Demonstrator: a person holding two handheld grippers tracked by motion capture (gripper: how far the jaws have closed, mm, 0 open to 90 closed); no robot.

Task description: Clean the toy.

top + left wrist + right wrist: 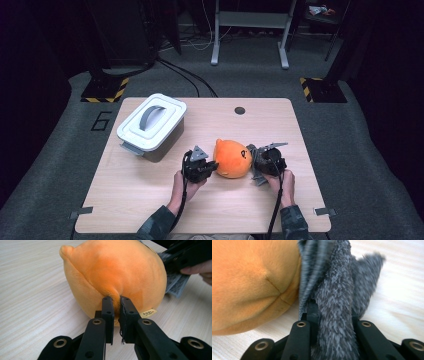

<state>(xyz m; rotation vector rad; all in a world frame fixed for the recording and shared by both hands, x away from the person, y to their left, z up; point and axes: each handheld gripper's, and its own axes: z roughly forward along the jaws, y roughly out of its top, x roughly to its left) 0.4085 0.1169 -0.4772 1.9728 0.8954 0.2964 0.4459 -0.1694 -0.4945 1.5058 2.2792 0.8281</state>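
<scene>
An orange plush toy [231, 158] lies on the wooden table [150, 200] between both grippers. My left gripper [210, 166] is at its left side, and in the left gripper view that gripper [116, 299] is shut on a pinch of the orange plush [112, 270]. My right gripper [256, 160] is at the toy's right side. In the right gripper view the right gripper [332, 305] is shut on a grey fuzzy cloth [337, 290] that rests against the orange plush [249, 282]. The grey cloth [176, 283] also appears beyond the toy in the left gripper view.
A grey box with a white handled lid [151, 126] stands at the table's back left. A small dark hole [239, 110] marks the table near its far edge. Behind the table are floor cables and a white frame [250, 30].
</scene>
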